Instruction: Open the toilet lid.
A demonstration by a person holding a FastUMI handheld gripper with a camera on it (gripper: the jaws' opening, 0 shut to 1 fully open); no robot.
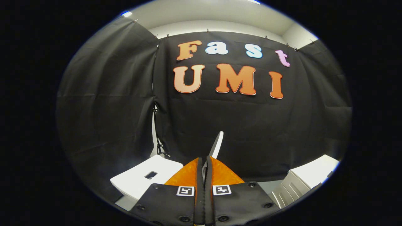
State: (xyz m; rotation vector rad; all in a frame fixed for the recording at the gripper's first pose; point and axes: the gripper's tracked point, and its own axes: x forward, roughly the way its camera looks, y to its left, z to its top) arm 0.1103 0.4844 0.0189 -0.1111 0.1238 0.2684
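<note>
Before the black cloth wall (251,131), the claw (204,164) pinches the upright toilet lid (217,144).

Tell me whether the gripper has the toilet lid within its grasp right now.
Probably yes: the gripper looks shut on the toilet lid's thin white edge, which rises from between the orange fingers. Nothing stands in the way.

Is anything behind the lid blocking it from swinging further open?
Nothing visible does. The gripper is shut on the toilet lid, its thin edge rising between and beyond the orange fingers. Behind it hangs just the black cloth wall.
</note>
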